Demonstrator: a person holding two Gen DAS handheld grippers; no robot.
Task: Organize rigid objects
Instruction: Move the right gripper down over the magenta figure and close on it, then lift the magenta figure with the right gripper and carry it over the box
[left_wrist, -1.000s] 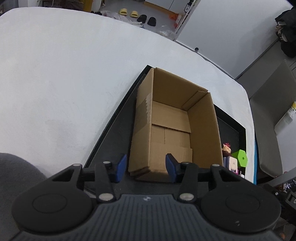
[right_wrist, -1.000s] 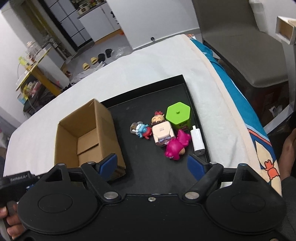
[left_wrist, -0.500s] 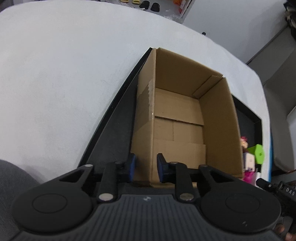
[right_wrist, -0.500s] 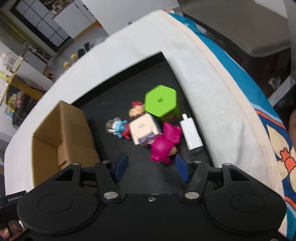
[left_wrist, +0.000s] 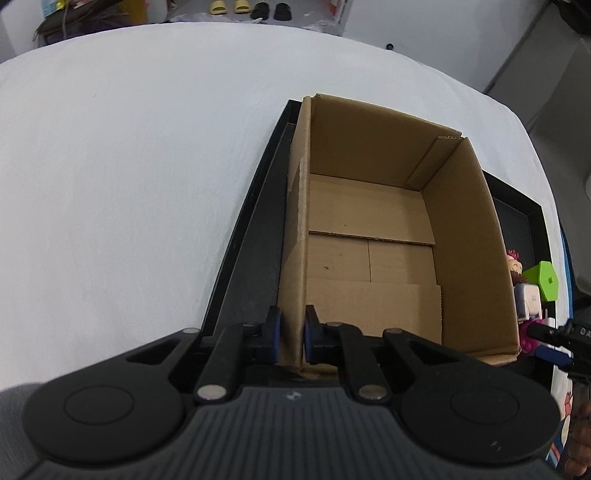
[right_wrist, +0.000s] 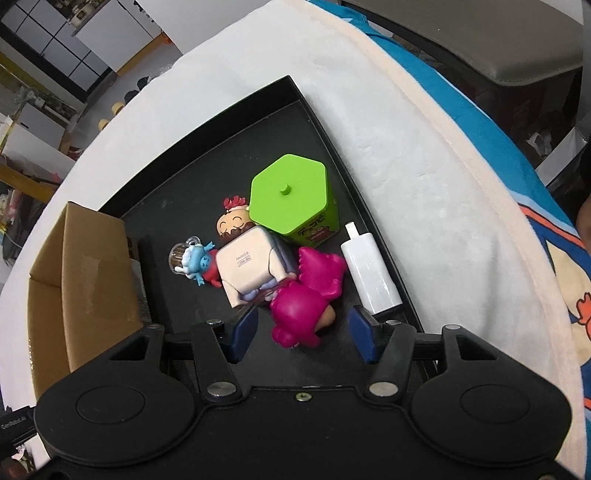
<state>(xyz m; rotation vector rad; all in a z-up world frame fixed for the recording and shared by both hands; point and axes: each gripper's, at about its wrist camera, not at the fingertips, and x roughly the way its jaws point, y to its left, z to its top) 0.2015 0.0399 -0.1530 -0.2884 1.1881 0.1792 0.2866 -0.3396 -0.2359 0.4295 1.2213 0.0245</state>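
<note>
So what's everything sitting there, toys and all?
Cardboard box: 1, brown, empty, left end of tray.
Tray: 1, black, on white cloth.
Hexagonal container: 1, green, far right of tray.
Dinosaur toy: 1, magenta, nearest right gripper.
Cube figure: 1, beige, middle of pile.
Blue figure: 1, beside cube.
White charger: 1, by tray's right rim.
Left gripper: shut on box wall.
Right gripper: open, around dinosaur.

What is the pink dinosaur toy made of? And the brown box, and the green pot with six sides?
Pink dinosaur toy: probably soft vinyl or plastic; it looks smooth with a gentle shine.
Brown box: corrugated cardboard, matte; fluted layers show at its cut edge.
Green pot: the lid looks like hard matte plastic; its printed side could be plastic or tin.
</note>
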